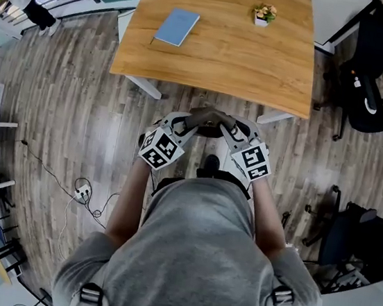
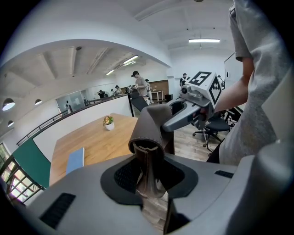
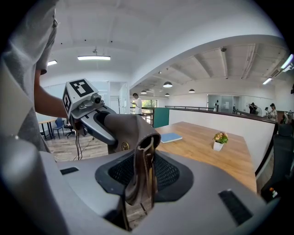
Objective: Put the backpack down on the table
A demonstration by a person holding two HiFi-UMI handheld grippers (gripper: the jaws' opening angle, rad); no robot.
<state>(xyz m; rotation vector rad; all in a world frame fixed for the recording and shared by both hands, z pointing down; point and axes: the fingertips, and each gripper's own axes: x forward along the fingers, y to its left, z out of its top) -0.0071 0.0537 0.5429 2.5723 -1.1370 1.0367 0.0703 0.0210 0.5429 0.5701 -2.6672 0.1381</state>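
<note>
I hold the backpack by its brown top handle (image 1: 210, 119), both grippers shut on it. In the head view my left gripper (image 1: 193, 122) clamps the handle's left end and my right gripper (image 1: 225, 127) its right end, close in front of my body. The dark backpack body (image 1: 210, 165) hangs below, mostly hidden by the grippers and my shirt. In the left gripper view the handle strap (image 2: 148, 137) is pinched in my left gripper (image 2: 148, 170), with the right gripper (image 2: 190, 108) just beyond. In the right gripper view the strap (image 3: 141, 151) sits in my right gripper (image 3: 140, 180).
The wooden table (image 1: 217, 61) lies just ahead, with a blue book (image 1: 176, 26) at its left and a small potted plant (image 1: 264, 15) at the far right. Black office chairs (image 1: 368, 74) stand to the right. Cables (image 1: 81, 192) lie on the floor at left.
</note>
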